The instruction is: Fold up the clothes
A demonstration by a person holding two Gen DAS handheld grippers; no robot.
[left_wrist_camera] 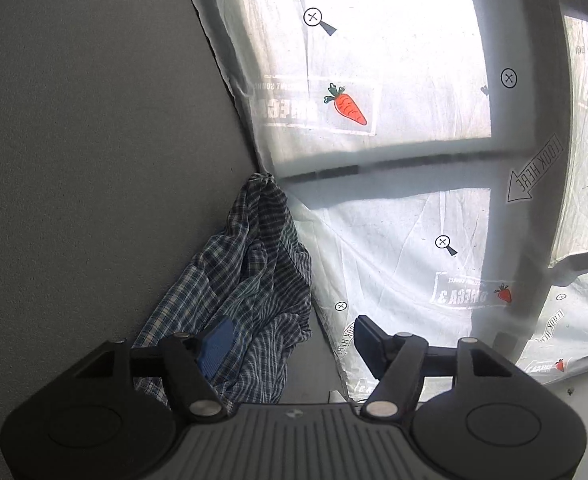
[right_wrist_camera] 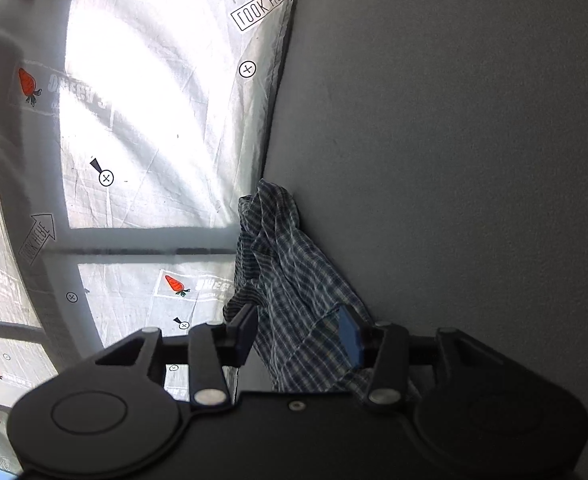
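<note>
Where jaws overlap it, shirt [left_wrist_camera: 249, 280] lies hidden.

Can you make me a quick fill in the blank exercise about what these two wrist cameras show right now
1. The crumpled garment lying against the grey wall has a ____ pattern.
2. The white printed sheet beside it shows an orange ____ next to the word OMEGA.
3. The arrows printed on that sheet carry the words LOOK ____.
4. The jaws of the left gripper stand ____, with nothing pinched.

Missing words: checked; carrot; HERE; open
</note>
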